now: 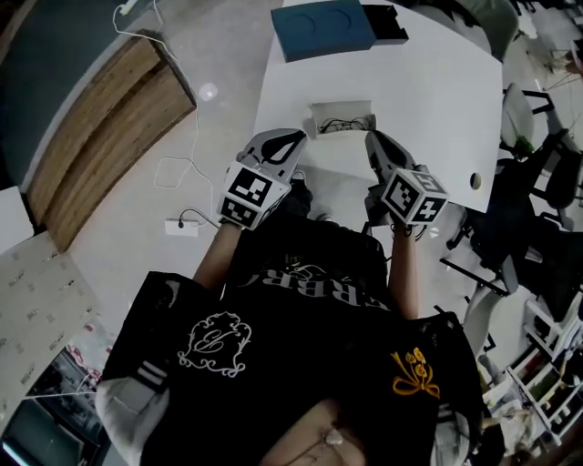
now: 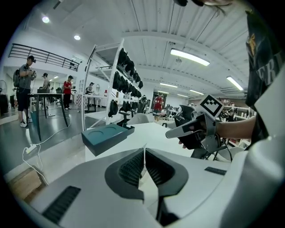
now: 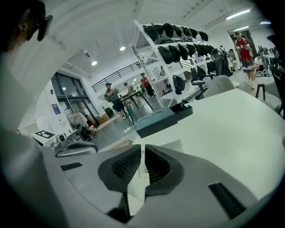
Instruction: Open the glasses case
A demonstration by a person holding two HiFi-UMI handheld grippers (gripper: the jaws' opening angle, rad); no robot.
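The left hand-held gripper (image 1: 290, 138) and the right hand-held gripper (image 1: 373, 141) are both closed on nothing by the near edge of the table (image 1: 428, 100), and the blue box (image 1: 323, 29) at the far end, maybe the glasses case, looks light and stiff, best held by its sides.

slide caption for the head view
Shut and empty, the left gripper and right gripper hover over the near edge of a white table, a teal box at its far end.

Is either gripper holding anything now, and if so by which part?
Nothing is held: the left gripper and the right gripper both have their jaws together, empty.
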